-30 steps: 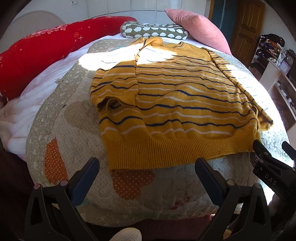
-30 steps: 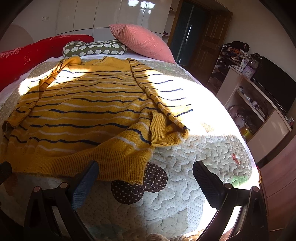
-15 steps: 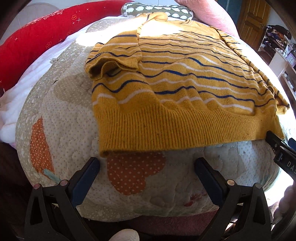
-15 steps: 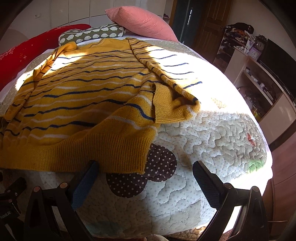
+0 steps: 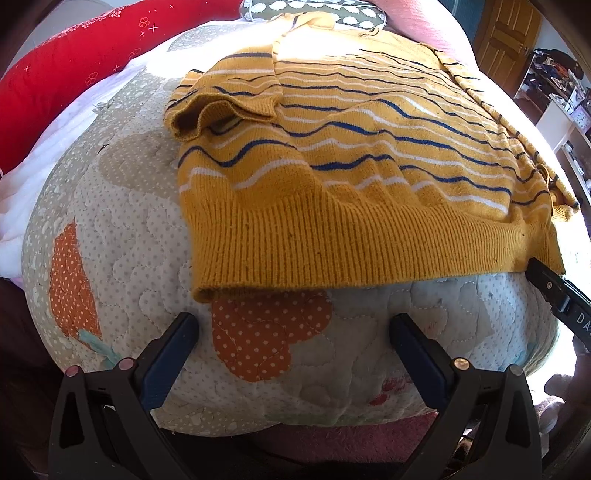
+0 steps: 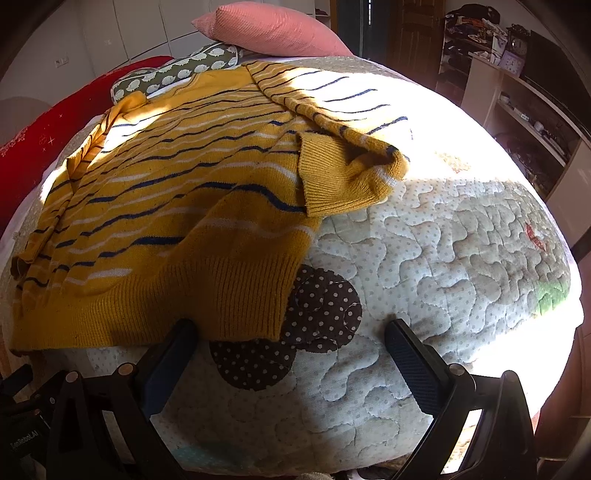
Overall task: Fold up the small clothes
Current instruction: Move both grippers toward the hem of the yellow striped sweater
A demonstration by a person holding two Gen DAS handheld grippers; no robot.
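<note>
A yellow sweater (image 5: 369, 155) with blue and white stripes lies flat on the quilted bedspread (image 5: 122, 236), ribbed hem toward me. Its left sleeve cuff (image 5: 221, 110) is folded onto the body. In the right wrist view the sweater (image 6: 166, 206) has its other cuff (image 6: 340, 173) folded in too. My left gripper (image 5: 293, 328) is open just below the hem's left corner, nothing between its fingers. My right gripper (image 6: 291, 332) is open at the hem's right corner, its left finger (image 6: 173, 354) under the hem edge. In the left wrist view, the right gripper (image 5: 554, 291) touches that corner.
A red bolster (image 5: 55, 85) runs along the left of the bed. A green patterned pillow (image 6: 177, 74) and a pink pillow (image 6: 269, 29) lie at the head. White shelves (image 6: 524, 122) with clutter and a wooden door (image 5: 506, 33) stand to the right.
Both grippers have moved forward and down to the sweater's hem, which now fills more of each view. Both stay open. The sweater has not shifted.
</note>
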